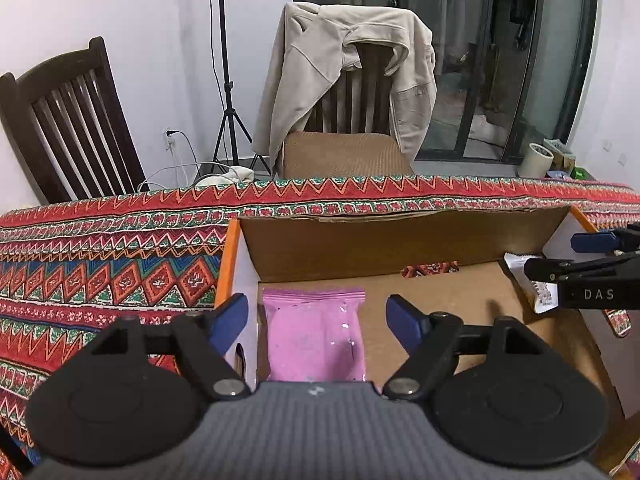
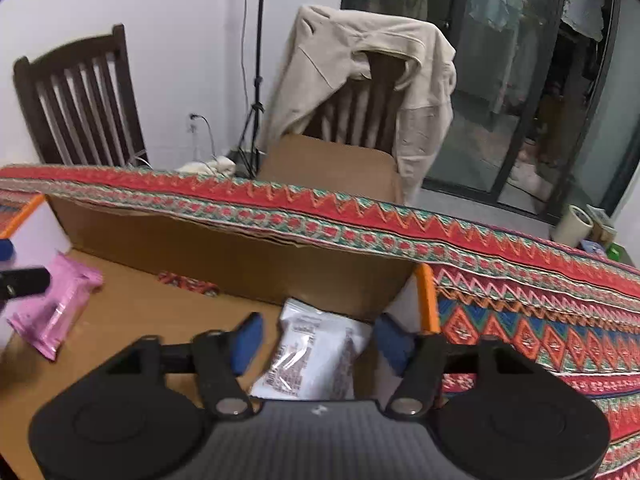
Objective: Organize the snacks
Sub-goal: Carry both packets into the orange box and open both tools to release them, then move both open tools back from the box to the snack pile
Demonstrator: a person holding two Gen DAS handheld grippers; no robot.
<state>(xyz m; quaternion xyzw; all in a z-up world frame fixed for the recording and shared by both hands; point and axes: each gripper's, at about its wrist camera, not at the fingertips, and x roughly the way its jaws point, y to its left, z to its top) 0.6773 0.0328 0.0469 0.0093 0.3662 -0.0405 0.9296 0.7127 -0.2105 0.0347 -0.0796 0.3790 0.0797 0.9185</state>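
An open cardboard box point(image 1: 400, 244) sits on a patterned tablecloth. A pink snack packet point(image 1: 312, 340) lies flat on the box floor at its left end. My left gripper point(image 1: 316, 320) is open above it, with a blue pad on each side and a gap to the packet. A white printed snack packet point(image 2: 312, 352) lies in the right corner of the box point(image 2: 240, 256). My right gripper point(image 2: 320, 340) straddles it, open, pads clear of the wrapper. Each view shows the other gripper at its edge: the right gripper point(image 1: 592, 264) over the white packet point(image 1: 520, 264), and the pink packet point(image 2: 60, 308).
The red zigzag tablecloth point(image 1: 100, 264) covers the table around the box. Behind the table stand a dark wooden chair point(image 1: 72, 120), a chair draped with a beige jacket point(image 1: 344, 80), and a tripod point(image 1: 228, 112). A tape roll point(image 1: 536, 160) and small items sit at the far right.
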